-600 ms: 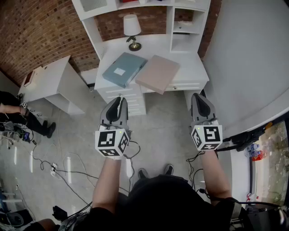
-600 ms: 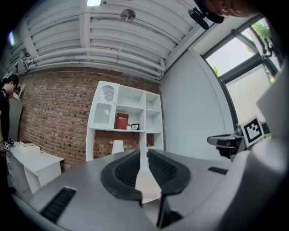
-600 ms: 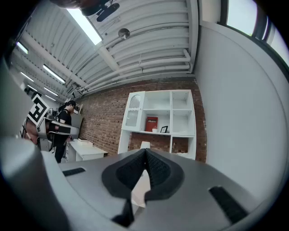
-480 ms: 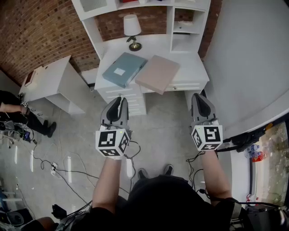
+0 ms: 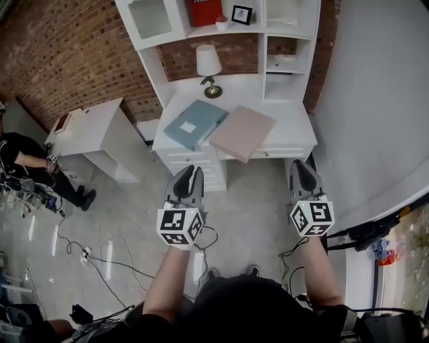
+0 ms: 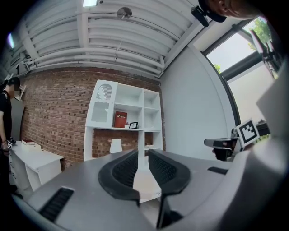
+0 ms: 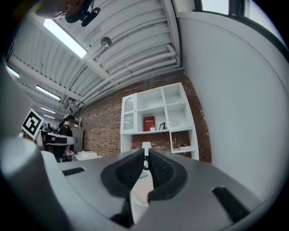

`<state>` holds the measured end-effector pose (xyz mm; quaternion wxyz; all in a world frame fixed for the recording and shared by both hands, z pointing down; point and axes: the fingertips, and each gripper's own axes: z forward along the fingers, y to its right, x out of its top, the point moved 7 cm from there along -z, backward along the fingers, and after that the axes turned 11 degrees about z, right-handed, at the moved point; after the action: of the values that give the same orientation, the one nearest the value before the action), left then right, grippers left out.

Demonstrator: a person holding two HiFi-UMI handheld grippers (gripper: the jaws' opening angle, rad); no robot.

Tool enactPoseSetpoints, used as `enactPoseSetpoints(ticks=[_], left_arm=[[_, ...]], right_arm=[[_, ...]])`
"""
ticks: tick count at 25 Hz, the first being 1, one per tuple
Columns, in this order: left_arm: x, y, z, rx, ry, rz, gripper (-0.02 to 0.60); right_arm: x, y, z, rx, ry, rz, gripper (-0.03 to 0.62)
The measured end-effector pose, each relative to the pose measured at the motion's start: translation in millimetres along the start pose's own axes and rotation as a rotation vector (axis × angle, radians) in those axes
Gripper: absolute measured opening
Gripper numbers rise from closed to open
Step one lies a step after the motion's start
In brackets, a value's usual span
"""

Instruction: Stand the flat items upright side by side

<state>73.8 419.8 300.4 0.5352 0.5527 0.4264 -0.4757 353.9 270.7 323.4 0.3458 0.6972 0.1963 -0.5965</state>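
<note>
Two flat items lie on the white desk (image 5: 291, 130): a blue-grey folder (image 5: 196, 124) with a white label on the left, and a pink one (image 5: 242, 132) on the right, overhanging the desk's front edge. Both grippers hover over the floor in front of the desk, level and pointing toward it. My left gripper (image 5: 190, 175) is shut with nothing in it, just short of the drawers. My right gripper (image 5: 301, 170) is also shut and holds nothing, near the desk's right corner. In the left gripper view the jaws (image 6: 143, 159) frame the shelf unit; the right gripper view (image 7: 145, 161) shows the same.
A white lamp (image 5: 208, 67) stands at the desk's back. The hutch above holds a red book (image 5: 206, 11) and a small picture frame (image 5: 241, 14). A low white side table (image 5: 94, 134) stands left, a person (image 5: 27, 164) beyond it. Cables (image 5: 100, 258) trail over the floor. A grey wall (image 5: 375, 100) closes the right.
The desk and hutch sit lower in the head view and more of the shelves shows. Both grippers have shifted slightly right and forward; both stay shut.
</note>
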Motion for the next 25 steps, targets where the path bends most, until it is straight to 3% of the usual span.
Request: enactPoseSetpoints(ticks=[2, 5, 14, 25], left_arm=[[1, 8, -1, 0.016, 0.006, 0.007, 0.063], [-1, 17, -1, 0.033, -0.011, 0.004, 0.174], [-20, 31, 17, -0.001, -0.077, -0.019, 0.216], [-65, 15, 96, -0.082, -0.114, -0.121, 0.216]], right_arm=[[2, 10, 0, 0.0, -0.01, -0.015, 0.084], [5, 24, -1, 0.008, -0.021, -0.018, 0.147], [-3, 45, 0, 0.019, -0.056, -0.011, 0.166], [-21, 82, 46, -0.053, -0.115, 0.043, 0.166]])
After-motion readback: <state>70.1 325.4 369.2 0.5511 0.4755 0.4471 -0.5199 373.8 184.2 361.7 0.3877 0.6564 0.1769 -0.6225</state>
